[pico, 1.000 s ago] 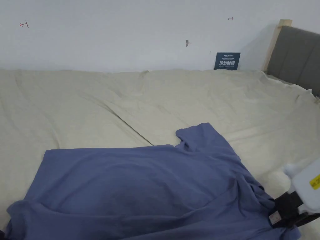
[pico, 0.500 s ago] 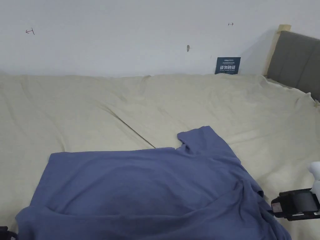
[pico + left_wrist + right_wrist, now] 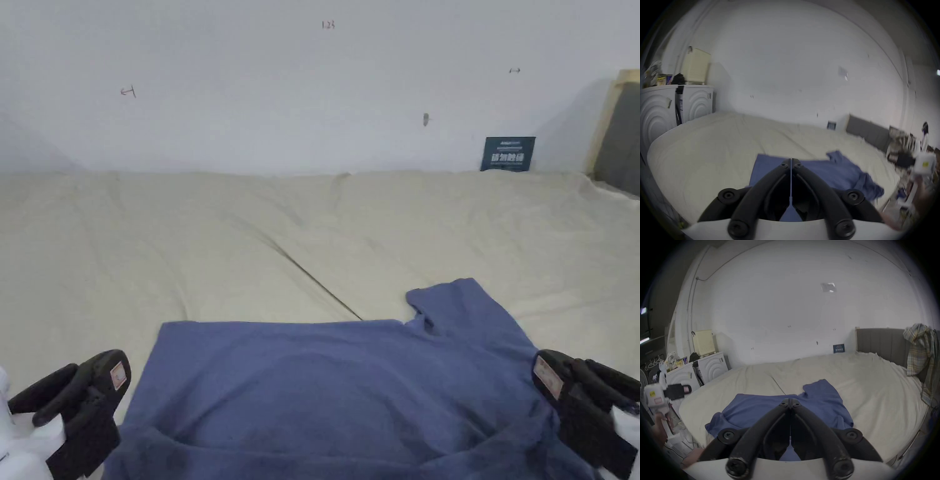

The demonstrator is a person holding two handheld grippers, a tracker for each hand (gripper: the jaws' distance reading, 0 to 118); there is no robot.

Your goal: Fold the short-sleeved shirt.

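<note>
Left tongs (image 3: 75, 400): at 8 o'clock in the head view, jaws closed tip to tip in its own view, nothing between them; just off the shirt's left edge.
Right tongs (image 3: 584, 406): at 4 o'clock, jaws likewise closed and empty, at the shirt's right edge; contact cannot be told.
Shirt (image 3: 337, 387): blue, spread on the bed (image 3: 250, 250) at 6 o'clock, one sleeve (image 3: 462, 306) pointing to 1 o'clock.
Change: a second ago the right tongs sat low on the bunched right side; now both are raised clear.
Also: right side lies flatter; camera has swung left.
Meaning: probably a smoothing pass done, first fold not yet begun.
</note>
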